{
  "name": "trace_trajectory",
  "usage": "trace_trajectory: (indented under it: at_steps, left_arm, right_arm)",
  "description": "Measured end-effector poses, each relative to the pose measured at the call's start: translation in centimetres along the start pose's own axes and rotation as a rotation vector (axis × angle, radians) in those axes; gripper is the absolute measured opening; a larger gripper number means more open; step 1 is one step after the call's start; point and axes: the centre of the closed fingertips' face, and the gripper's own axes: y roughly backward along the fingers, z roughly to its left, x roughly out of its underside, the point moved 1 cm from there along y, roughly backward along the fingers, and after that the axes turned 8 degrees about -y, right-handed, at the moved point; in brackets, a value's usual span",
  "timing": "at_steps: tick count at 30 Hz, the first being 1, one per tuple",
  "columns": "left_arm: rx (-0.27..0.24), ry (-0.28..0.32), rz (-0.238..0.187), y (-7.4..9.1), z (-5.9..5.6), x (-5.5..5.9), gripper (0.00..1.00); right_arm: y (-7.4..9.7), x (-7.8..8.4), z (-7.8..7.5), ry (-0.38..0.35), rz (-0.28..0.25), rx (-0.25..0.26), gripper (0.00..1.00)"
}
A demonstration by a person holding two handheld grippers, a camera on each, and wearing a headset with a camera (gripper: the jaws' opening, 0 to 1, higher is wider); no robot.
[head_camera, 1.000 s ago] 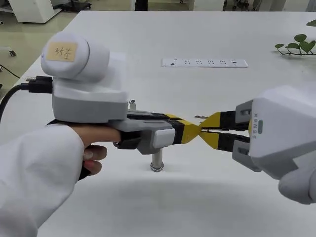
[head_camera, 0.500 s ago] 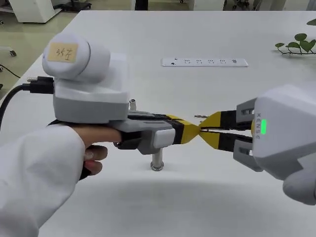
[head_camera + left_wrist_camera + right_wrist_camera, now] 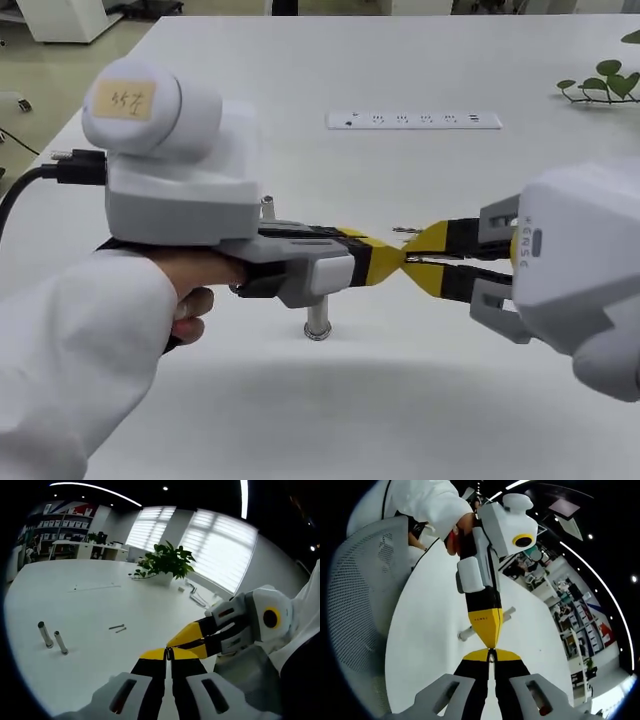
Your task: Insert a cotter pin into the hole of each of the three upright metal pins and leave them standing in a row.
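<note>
My left gripper (image 3: 398, 262) and right gripper (image 3: 412, 262) meet tip to tip above the table, both shut. A thin cotter pin (image 3: 428, 262) lies between the right jaws, and its end is nipped at the left tips (image 3: 491, 655). One upright metal pin (image 3: 318, 326) stands just below the left gripper, and the top of another pin (image 3: 268, 208) shows behind it. Two upright pins (image 3: 45, 634) (image 3: 61, 642) stand side by side in the left gripper view. Loose cotter pins (image 3: 405, 232) (image 3: 117, 627) lie on the table beyond the tips.
A white power strip (image 3: 414, 121) lies at the far middle of the white table (image 3: 400, 400). Plant leaves (image 3: 603, 87) reach in at the far right. A black cable (image 3: 30, 185) runs to the left gripper's body. A mesh chair (image 3: 365, 595) stands by the table.
</note>
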Motion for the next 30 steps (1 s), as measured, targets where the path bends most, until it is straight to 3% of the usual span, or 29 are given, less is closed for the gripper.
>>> trace_trajectory:
  at_steps: [5, 11, 14, 17, 20, 23, 25, 30]
  left_arm:
    - [-0.004, 0.000, -0.009, 0.3, 0.2, -0.1, 0.00]
    - [-0.008, -0.042, 0.002, 0.7, 0.3, 0.5, 0.00]
    - [0.009, -0.094, -0.001, 0.9, -0.1, 0.9, 0.00]
    - [0.040, -0.202, -0.020, 1.2, -0.8, 0.9, 0.00]
    - [0.069, -0.245, -0.019, 1.3, -1.4, 1.1, 0.00]
    - [0.085, -0.294, -0.017, 1.5, -1.7, 1.1, 0.00]
    - [0.098, -0.314, -0.027, 1.6, -2.0, 0.9, 0.00]
    - [0.144, -0.355, -0.029, 1.8, -2.8, 0.9, 0.00]
  right_arm:
    - [0.0, 0.6, -0.1, -0.022, 0.018, 0.003, 0.04]
    - [0.1, 2.4, 0.6, -0.220, 0.036, -0.073, 0.12]
    - [0.3, 2.8, 0.8, -0.334, 0.012, -0.120, 0.14]
    - [0.5, 3.1, 0.9, -0.471, -0.019, -0.190, 0.16]
    - [0.7, 2.9, 1.0, -0.549, -0.049, -0.240, 0.19]
    - [1.0, 2.2, 1.4, -0.651, -0.091, -0.328, 0.20]
    - [1.2, 2.0, 2.0, -0.676, -0.102, -0.390, 0.19]
    - [1.3, 1.2, 2.6, -0.702, -0.131, -0.449, 0.17]
